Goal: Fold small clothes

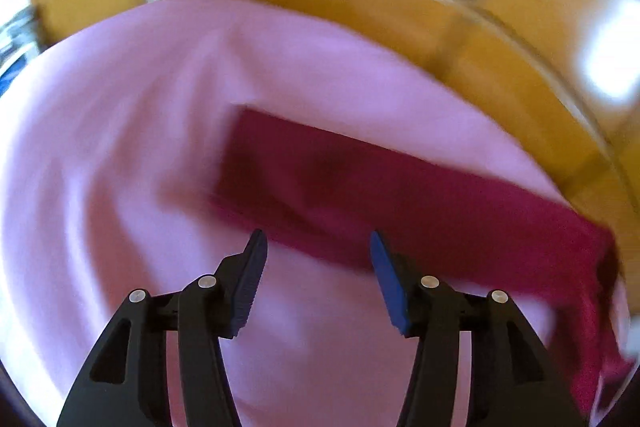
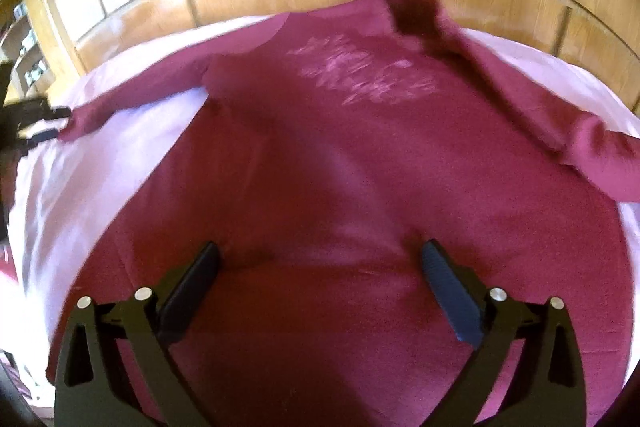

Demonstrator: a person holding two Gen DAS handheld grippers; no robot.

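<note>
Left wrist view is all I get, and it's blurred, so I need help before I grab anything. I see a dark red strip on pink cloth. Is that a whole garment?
Observer: It's one sleeve. The right wrist view shows a whole maroon sweater spread flat on the pink sheet.
Operator: Is the other sleeve laid out too?
Observer: Yes, the right sleeve runs out to the side, with its shoulder end bunched.
Operator: Which side faces up?
Observer: A faded pale print shows on the chest.
Operator: Is the right gripper holding anything?
Observer: No. The right gripper is open above the sweater's lower body.
</note>
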